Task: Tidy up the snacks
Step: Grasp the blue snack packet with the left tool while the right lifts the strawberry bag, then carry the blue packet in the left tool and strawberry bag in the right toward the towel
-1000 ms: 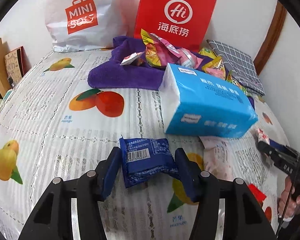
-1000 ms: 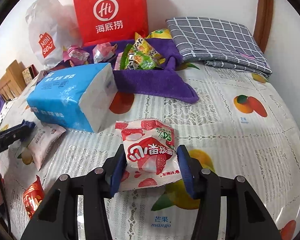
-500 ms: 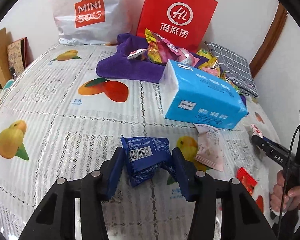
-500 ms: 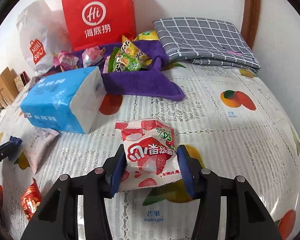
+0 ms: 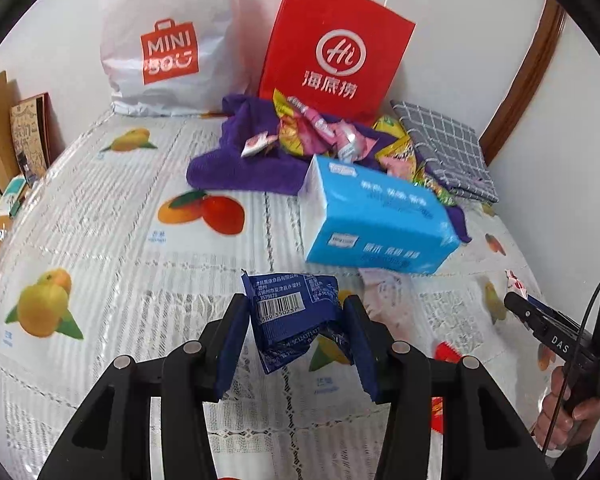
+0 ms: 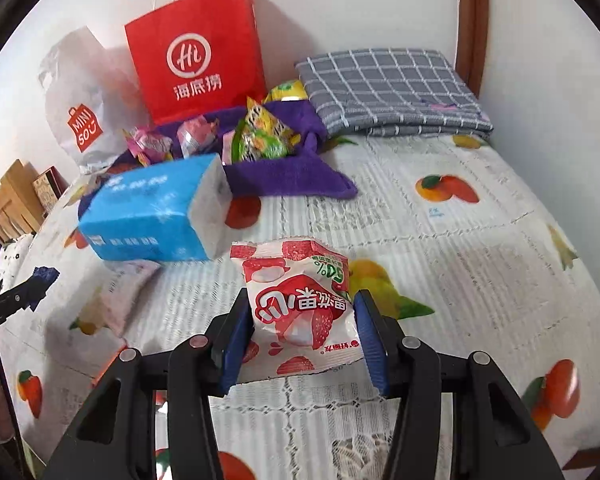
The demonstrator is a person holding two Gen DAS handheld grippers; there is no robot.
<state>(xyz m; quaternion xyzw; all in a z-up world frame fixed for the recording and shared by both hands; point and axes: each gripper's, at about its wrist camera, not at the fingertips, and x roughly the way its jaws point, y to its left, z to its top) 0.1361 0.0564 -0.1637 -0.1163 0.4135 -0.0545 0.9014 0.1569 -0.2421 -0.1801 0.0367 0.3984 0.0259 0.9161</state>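
Surface: a table covered with a fruit-print cloth (image 5: 100, 240), set against a white wall; a red bag (image 5: 336, 48) and a white bag (image 5: 168, 36) are stood at the back.
Done: several snacks (image 5: 312, 132) are already gathered on the purple towel (image 5: 240, 168) in front of the red bag (this is judged to be the collecting place).
In hand, left: a blue packet (image 5: 292, 316) is clamped, a little crumpled, between the blue pads of the left gripper (image 5: 296, 340).
In hand, right: a strawberry packet (image 6: 300, 308) is gripped at both sides by the right gripper (image 6: 300, 336).
Left to do: both packets are still to be brought to the towel; a pale pink packet (image 6: 128, 292) and a small red one (image 5: 448, 350) are seen loose on the cloth, near the blue tissue pack (image 5: 380, 220).
Progress: judged to be about the middle.
Pose: both grippers are pointed forward and downward, above the cloth, side by side; the packets seem lifted clear of it (not certain).
Hand: fingers (image 5: 568, 404) are seen wrapped around the right handle, at the edge of the left view.
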